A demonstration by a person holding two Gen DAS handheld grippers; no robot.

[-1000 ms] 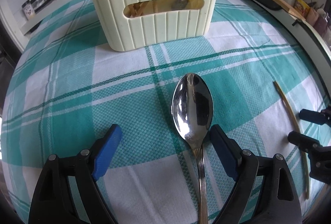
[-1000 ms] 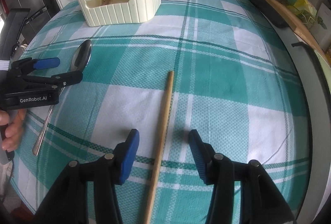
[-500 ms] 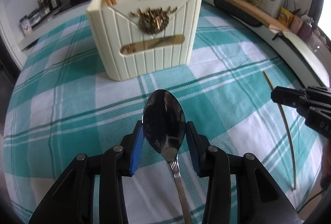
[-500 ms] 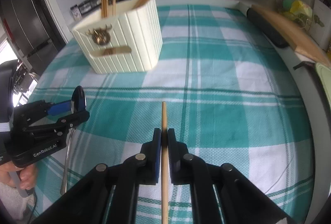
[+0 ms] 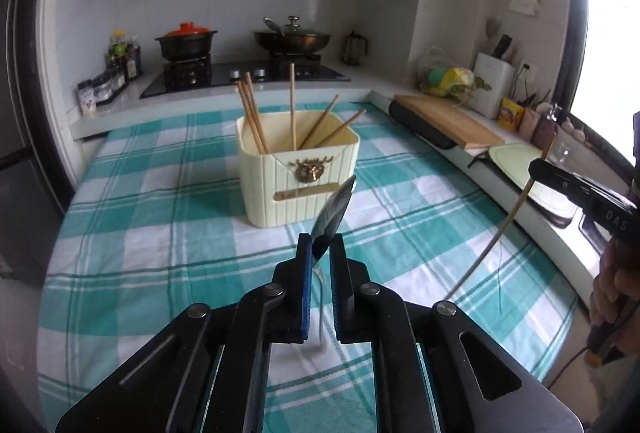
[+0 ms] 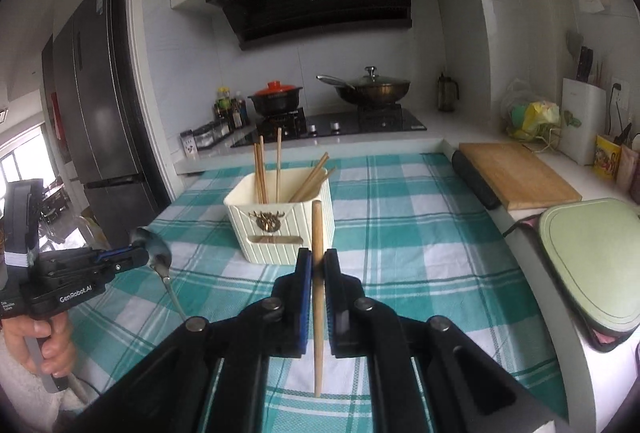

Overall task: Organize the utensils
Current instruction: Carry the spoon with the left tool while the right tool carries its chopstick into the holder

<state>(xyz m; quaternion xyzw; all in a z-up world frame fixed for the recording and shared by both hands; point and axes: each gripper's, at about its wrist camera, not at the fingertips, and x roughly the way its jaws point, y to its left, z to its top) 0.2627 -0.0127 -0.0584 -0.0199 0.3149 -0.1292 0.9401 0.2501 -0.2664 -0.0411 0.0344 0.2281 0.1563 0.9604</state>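
The left gripper (image 5: 320, 247) clamped a spoon (image 5: 334, 211) and the right gripper (image 6: 318, 265) a chopstick (image 6: 318, 285), both above a checked cloth (image 5: 160, 233) at frame centre, the holder (image 5: 296, 169) beyond, before a stove (image 5: 244, 75).

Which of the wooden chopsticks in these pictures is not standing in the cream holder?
The chopstick clamped in the right tongs, held upright above the checked cloth. The other chopsticks all stand inside the holder.
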